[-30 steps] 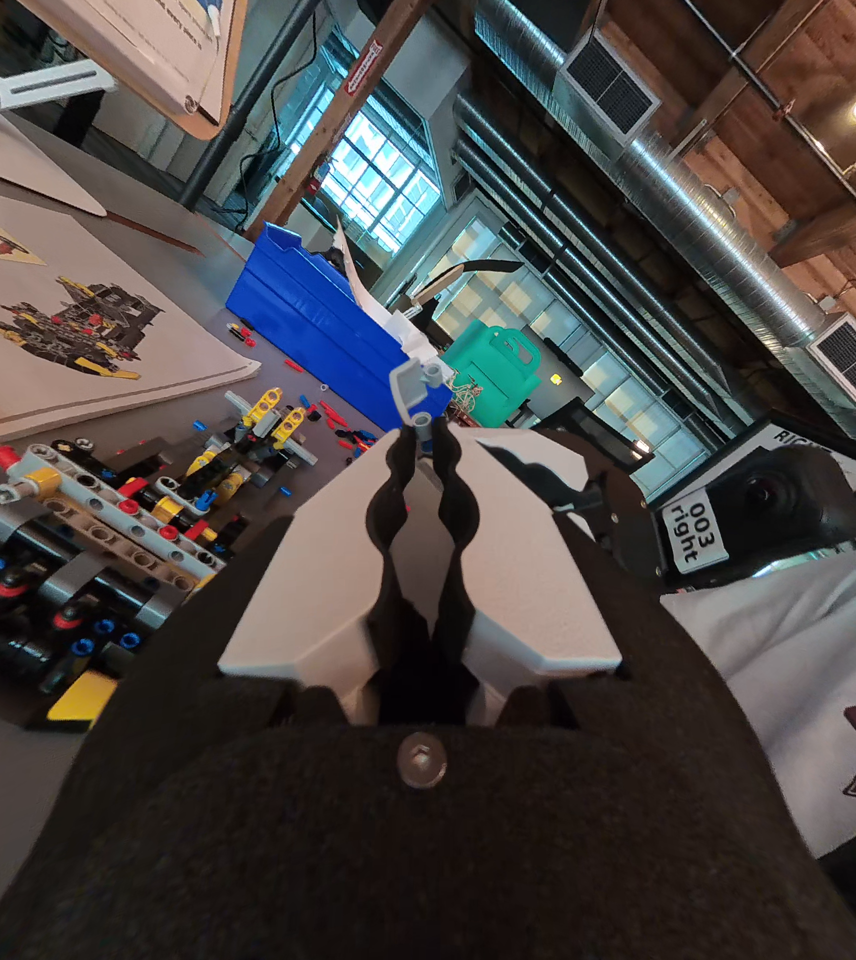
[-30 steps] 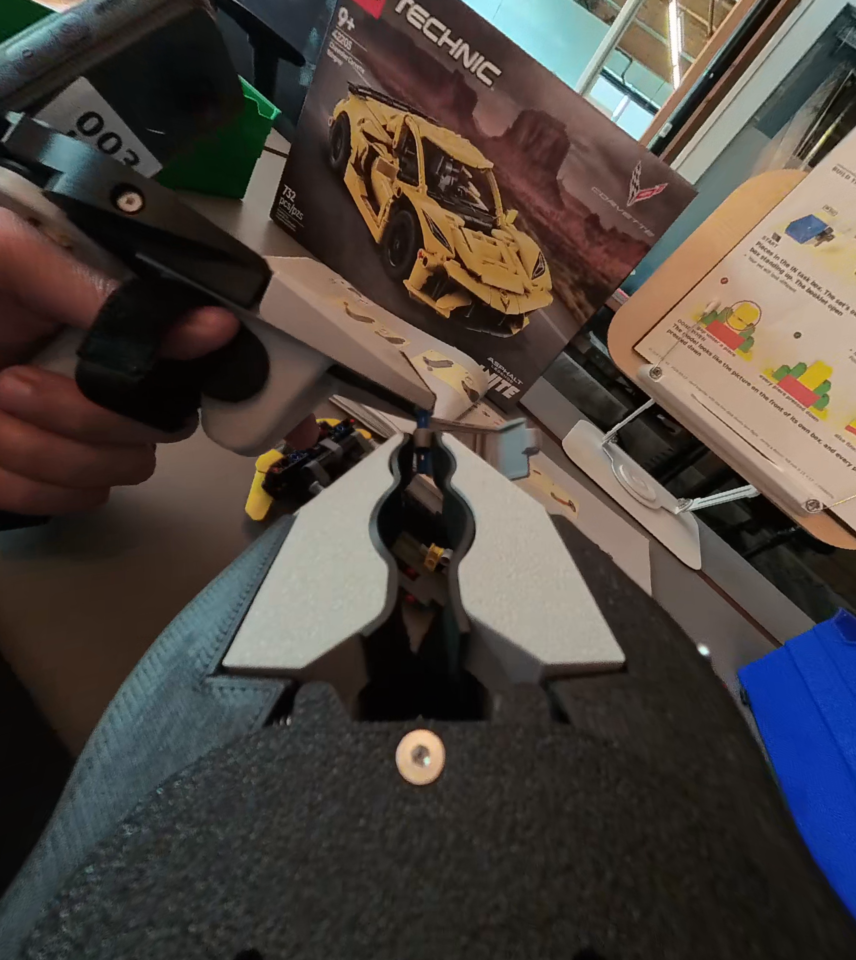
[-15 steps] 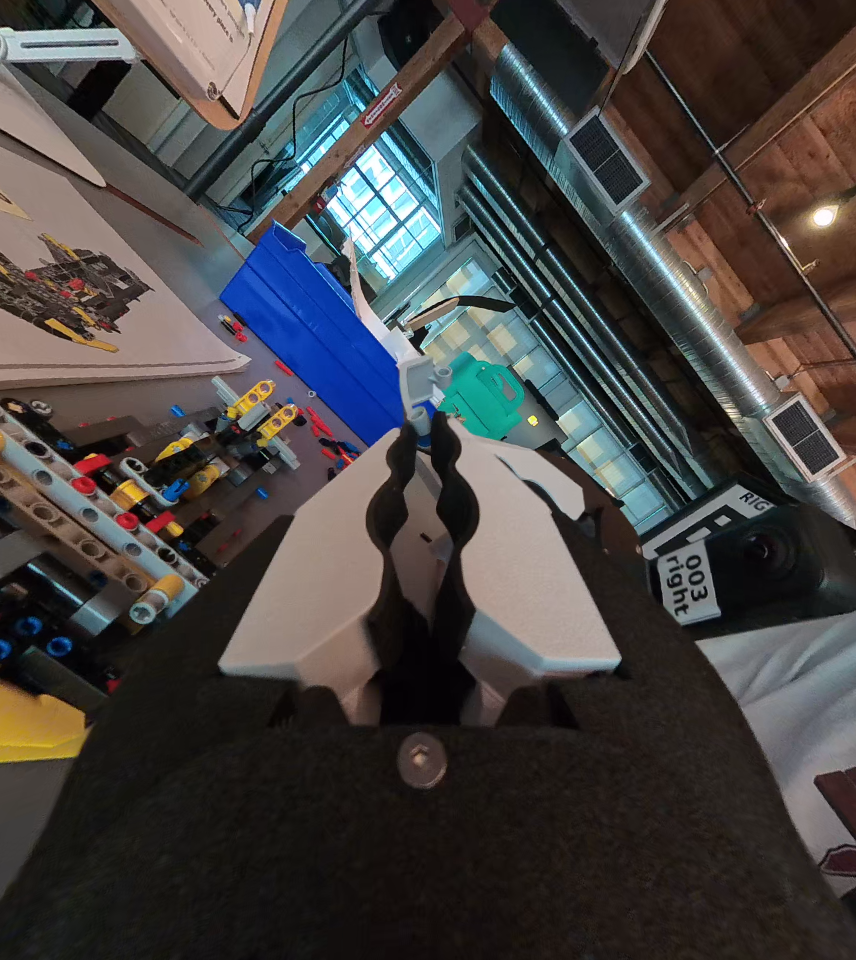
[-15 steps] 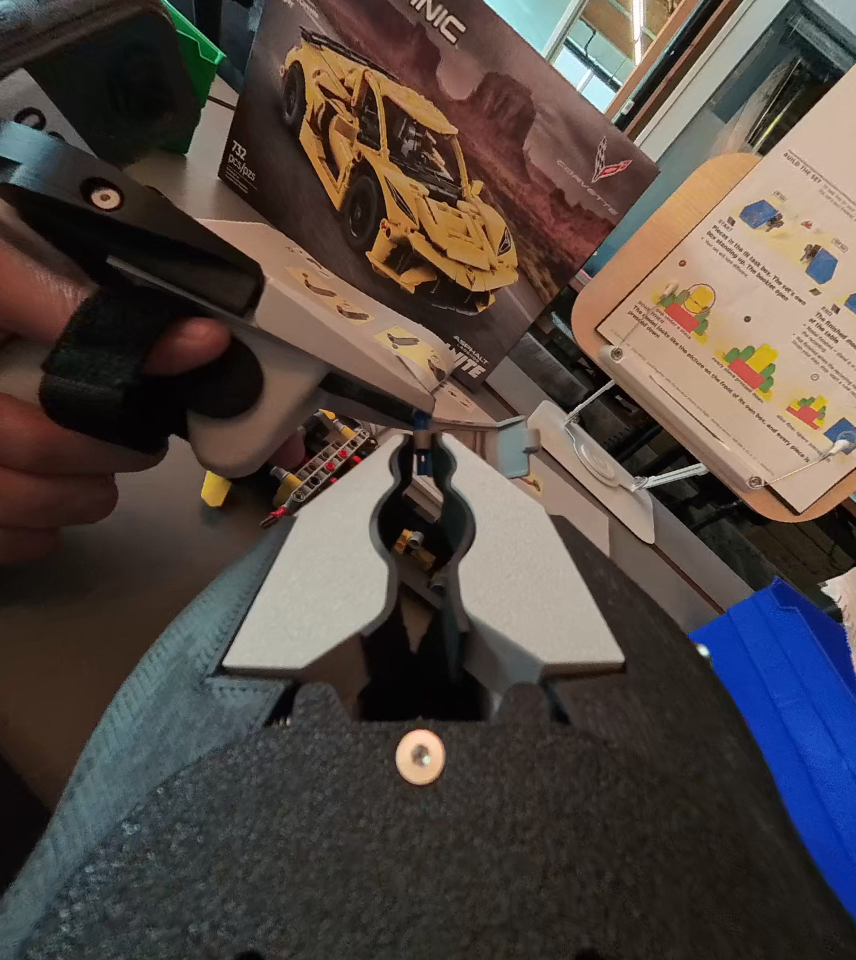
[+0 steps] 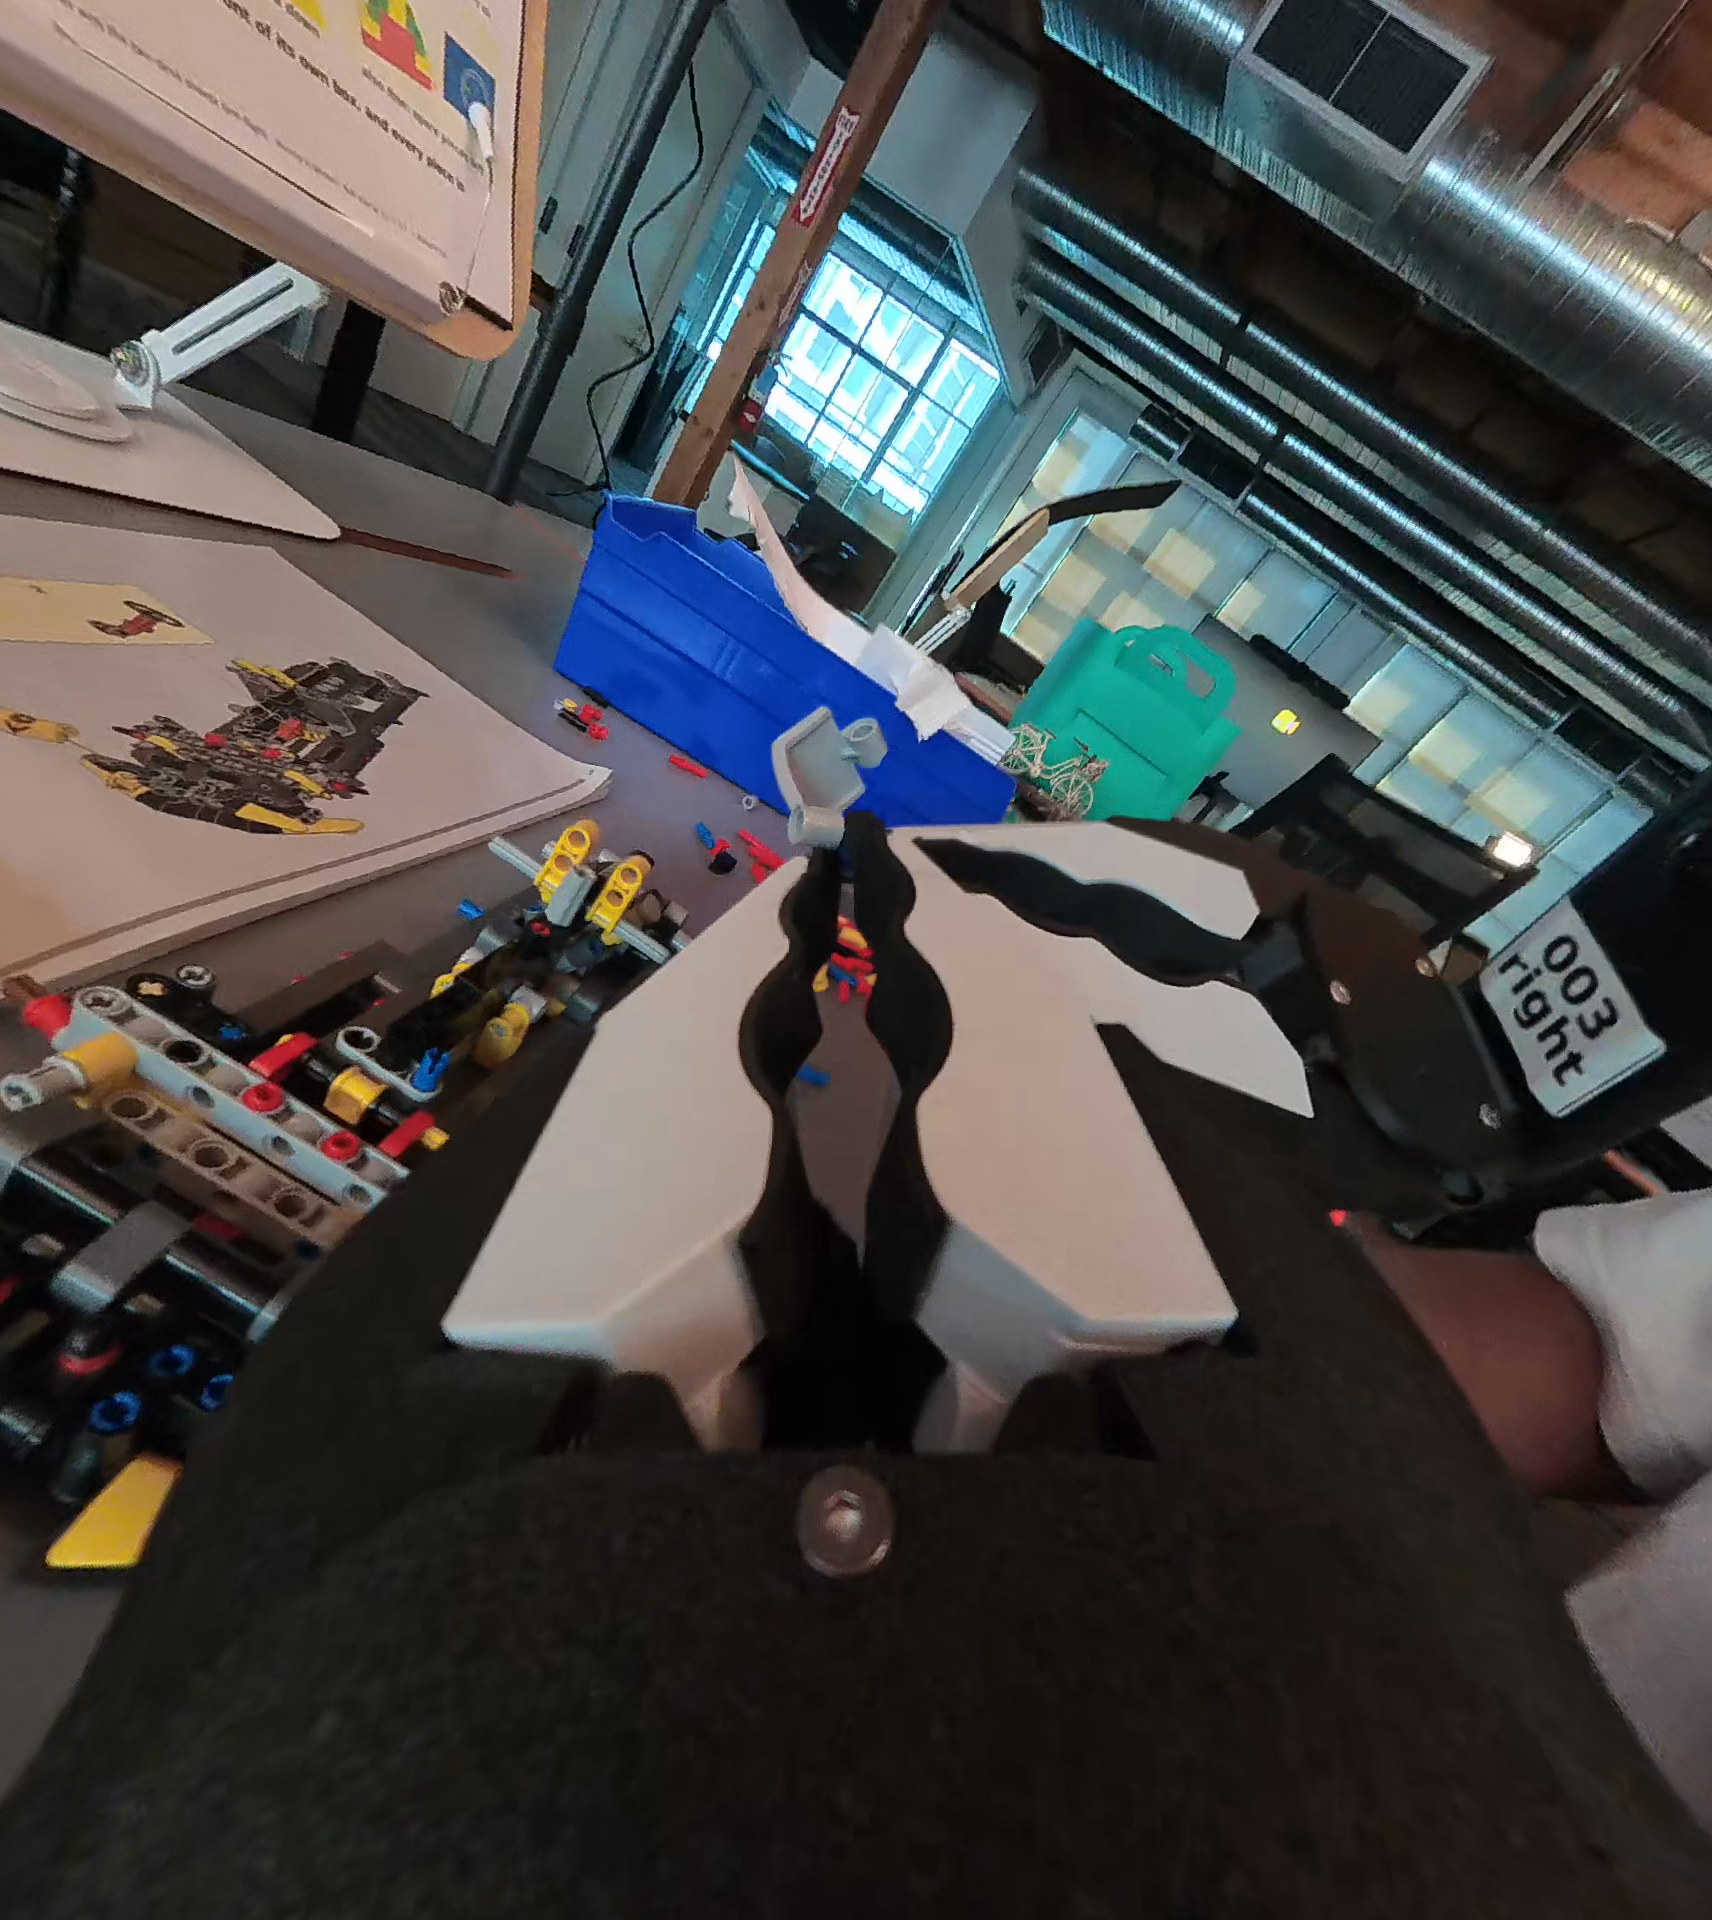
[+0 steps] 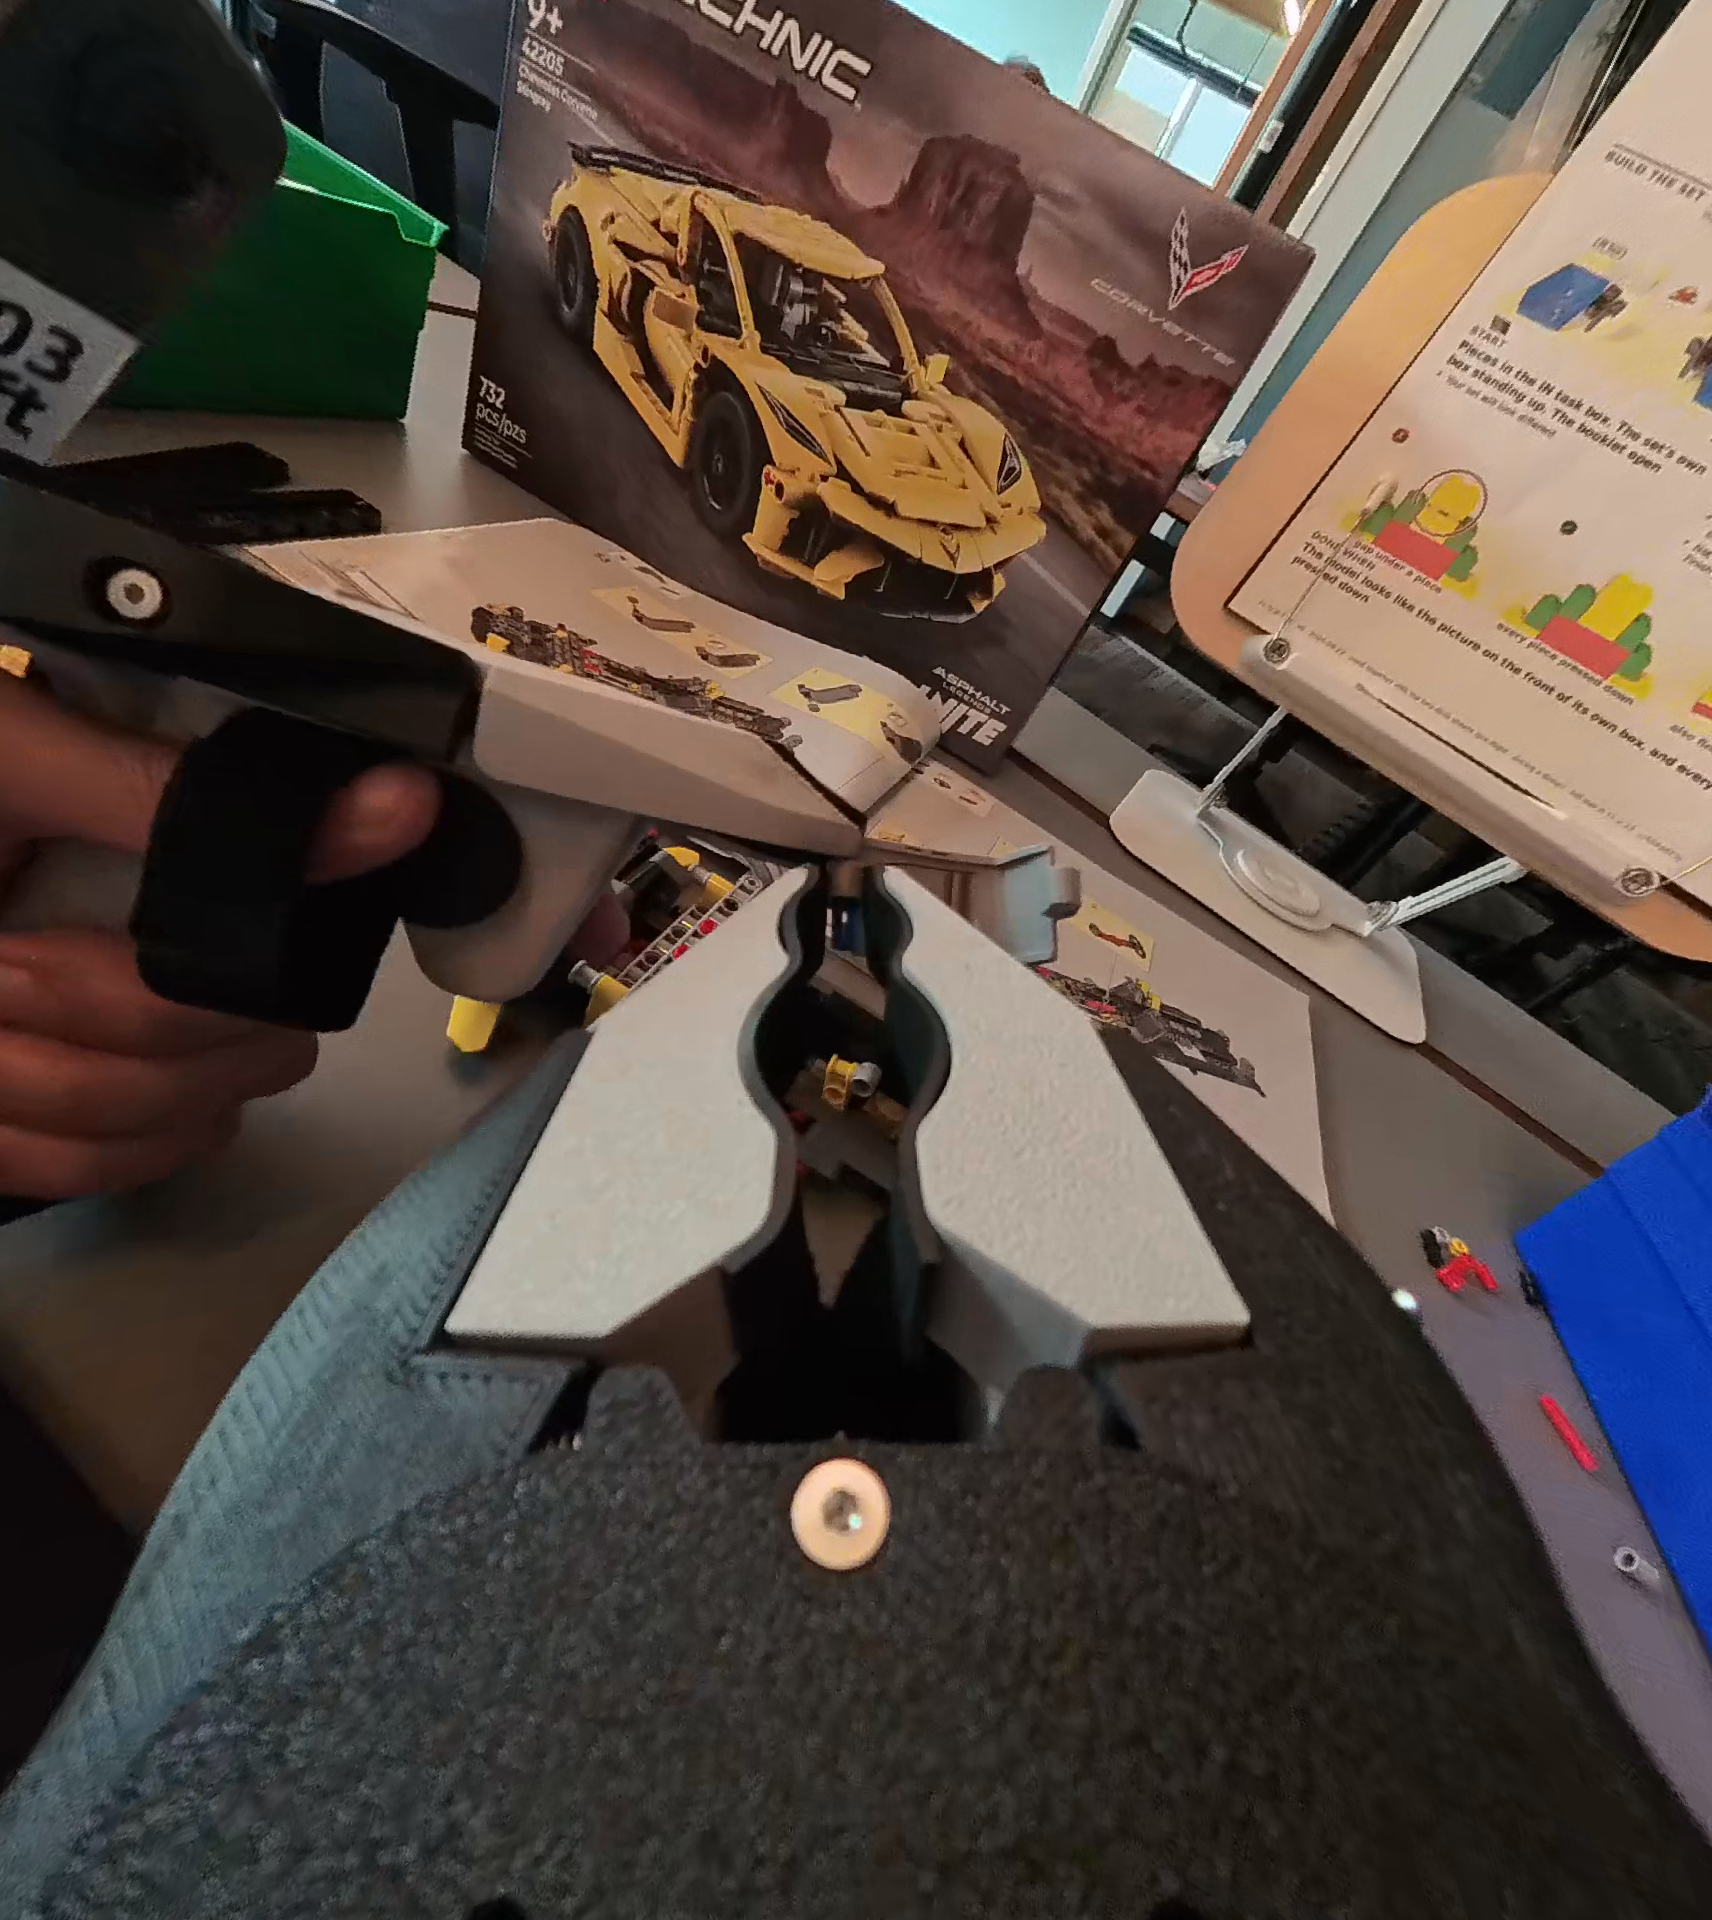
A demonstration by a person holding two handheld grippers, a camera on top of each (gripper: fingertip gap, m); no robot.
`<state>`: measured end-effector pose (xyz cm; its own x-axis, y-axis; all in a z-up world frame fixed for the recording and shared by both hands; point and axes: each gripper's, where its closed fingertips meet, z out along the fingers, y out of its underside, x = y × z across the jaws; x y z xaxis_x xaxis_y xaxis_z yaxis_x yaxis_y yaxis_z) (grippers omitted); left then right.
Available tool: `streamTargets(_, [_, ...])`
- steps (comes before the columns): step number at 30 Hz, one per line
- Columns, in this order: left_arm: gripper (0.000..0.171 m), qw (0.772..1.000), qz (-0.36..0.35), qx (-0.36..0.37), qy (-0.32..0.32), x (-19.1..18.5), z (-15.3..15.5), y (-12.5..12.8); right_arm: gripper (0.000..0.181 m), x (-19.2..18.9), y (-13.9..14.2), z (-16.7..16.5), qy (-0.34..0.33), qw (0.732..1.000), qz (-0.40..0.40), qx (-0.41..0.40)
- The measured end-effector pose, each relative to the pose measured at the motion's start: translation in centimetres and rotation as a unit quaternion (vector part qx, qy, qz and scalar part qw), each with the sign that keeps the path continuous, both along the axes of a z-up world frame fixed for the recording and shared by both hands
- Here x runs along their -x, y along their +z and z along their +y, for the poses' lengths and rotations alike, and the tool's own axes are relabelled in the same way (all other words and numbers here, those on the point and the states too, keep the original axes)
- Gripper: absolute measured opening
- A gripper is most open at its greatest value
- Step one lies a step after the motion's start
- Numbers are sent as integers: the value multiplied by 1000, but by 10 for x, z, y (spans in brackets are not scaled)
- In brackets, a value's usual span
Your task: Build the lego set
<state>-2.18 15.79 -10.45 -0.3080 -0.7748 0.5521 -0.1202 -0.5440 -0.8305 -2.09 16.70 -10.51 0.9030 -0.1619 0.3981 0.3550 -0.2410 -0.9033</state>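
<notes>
Left wrist view shows my left gripper and right gripper pinching one small grey piece aloft, while the half-built chassis and scattered loose parts beyond suggest much building remains.

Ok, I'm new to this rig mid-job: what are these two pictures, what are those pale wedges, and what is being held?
There is no robot arm. A person holds a two-finger gripper in each hand, and each gripper carries a camera looking along its fingers; the pale wedges are those fingers. The left wrist view shows the left gripper shut on a small grey piece. The right wrist view shows the right gripper shut on a blue pin, meeting the left one tip to tip. On the grey table lie the half-built model, loose parts, an open instruction booklet and a blue bin. The set's box stands behind.
</notes>
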Motion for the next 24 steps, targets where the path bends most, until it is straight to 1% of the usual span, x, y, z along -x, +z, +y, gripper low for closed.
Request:
streamTargets(2, [1, 1000, 6, -24, -6, -1, 0, -1, 6, -1, -1, 0, 5, 1000, 7, 1])
streamTargets(5, [1, 995, 20, -97, -15, 0, 2, -6, 6, -2, -6, 0, 7, 1000, -2, 14])
streamTargets(8, [0, 984, 27, -175, -12, 3, 7, -11, 6, -1, -9, 1, 13, 1000, -16, 22])
streamTargets(11, [0, 978, 30, -209, -2, 8, 18, -11, 6, 2, -10, 1, 22, 999, -22, 24])
streamTargets(14, [0, 971, 43, -234, -15, 22, 23, -14, 6, -1, -13, -2, 30, 999, -18, 31])
streamTargets(15, [0, 965, 58, -254, -16, 29, 25, -19, 6, -7, -13, -7, 25, 999, -19, 32])
streamTargets(17, [0, 948, 106, -299, -24, 42, 26, -39, 6, -21, -15, -19, 29, 999, -6, 36])
streamTargets(19, [3, 926, 143, -346, -45, 53, 19, -60, 6, -35, -19, -34, 29, 998, 34, 38])
streamTargets(21, [4, 906, 163, -385, -66, 58, 6, -76, 6, -52, -13, -53, 16, 998, 60, 20])
streamTargets(23, [11, 888, 178, -412, -97, 56, -12, -87, 6, -75, -6, -76, -12, 996, 85, -5])
streamTargets(24, [15, 880, 183, -424, -112, 53, -21, -91, 6, -83, -4, -87, -8, 994, 111, -19])
